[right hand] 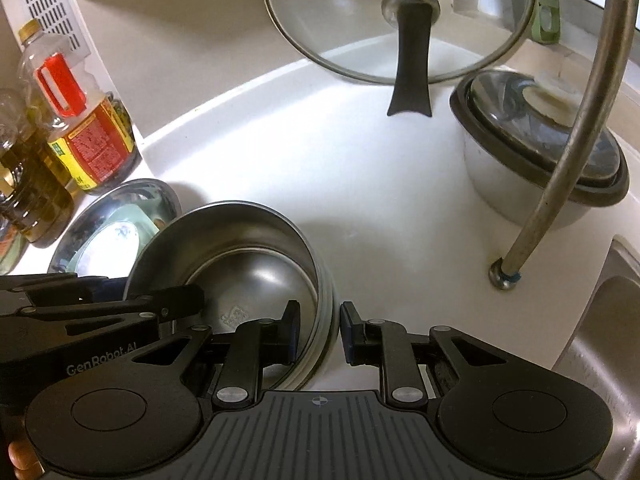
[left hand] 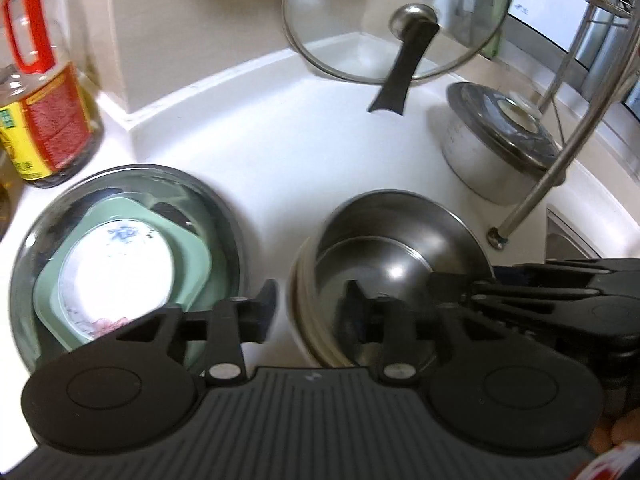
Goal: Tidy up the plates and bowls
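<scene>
Both grippers straddle the rim of the stack of steel bowls on the white counter. The right gripper stands narrowly parted, its pads either side of the near-right rim with a sliver of daylight; the left gripper is parted wider over the opposite rim, pads clear of the metal. Nothing is held, so the stack looks set down and this reads as the release. To the left gripper's left sits a steel basin holding a green dish and a patterned plate. Next move: draw both straight back without nudging the stack.
</scene>
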Motion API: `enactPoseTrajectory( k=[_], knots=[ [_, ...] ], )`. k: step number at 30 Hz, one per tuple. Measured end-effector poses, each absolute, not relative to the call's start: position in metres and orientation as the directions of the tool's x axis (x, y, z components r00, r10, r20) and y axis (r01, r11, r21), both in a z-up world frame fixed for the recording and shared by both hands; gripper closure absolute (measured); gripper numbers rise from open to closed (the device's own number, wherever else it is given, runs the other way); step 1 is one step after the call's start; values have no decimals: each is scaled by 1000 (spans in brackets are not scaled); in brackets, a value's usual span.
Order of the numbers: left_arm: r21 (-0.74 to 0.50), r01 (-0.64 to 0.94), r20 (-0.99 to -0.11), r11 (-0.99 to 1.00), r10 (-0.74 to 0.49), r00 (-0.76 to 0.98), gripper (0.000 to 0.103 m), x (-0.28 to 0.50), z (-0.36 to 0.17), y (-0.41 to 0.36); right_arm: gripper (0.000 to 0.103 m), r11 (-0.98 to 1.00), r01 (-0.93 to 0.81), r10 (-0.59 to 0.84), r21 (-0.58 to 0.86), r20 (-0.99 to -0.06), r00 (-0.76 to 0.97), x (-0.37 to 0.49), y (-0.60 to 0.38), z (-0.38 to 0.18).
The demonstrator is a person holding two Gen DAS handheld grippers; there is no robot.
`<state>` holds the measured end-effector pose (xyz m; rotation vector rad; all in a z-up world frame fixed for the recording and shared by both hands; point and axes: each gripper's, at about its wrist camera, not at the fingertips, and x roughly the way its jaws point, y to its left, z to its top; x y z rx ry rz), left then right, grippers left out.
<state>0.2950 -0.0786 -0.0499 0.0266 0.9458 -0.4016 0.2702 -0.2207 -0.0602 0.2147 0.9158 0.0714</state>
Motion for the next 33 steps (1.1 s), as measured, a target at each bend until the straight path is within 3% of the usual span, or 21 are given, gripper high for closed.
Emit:
enactPoseTrajectory(
  k=[3,4,9,21,33],
  knots=[
    [-139,316,-768,939,-303,564,57,285,-39,-70,43,971,28,162,238,-737,656,258,-225,-50],
    [-135,304,-759,943,-295,580,55,280,-34,-67,39,971,25,156,236,-715,682,251,-226,-45],
    [-119,267,-728,956,-267,632,38,247,-13,-50,35,965,-5,183,262,-662,727,221,-230,-27],
    [-79,148,-754,986,-156,639,36,152,-13,-16,33,967,-97,238,235,-704,669,148,-209,-48],
    [-58,103,-769,993,-111,630,36,108,-19,-4,33,956,-158,291,247,-733,614,119,-191,-54]
  ],
)
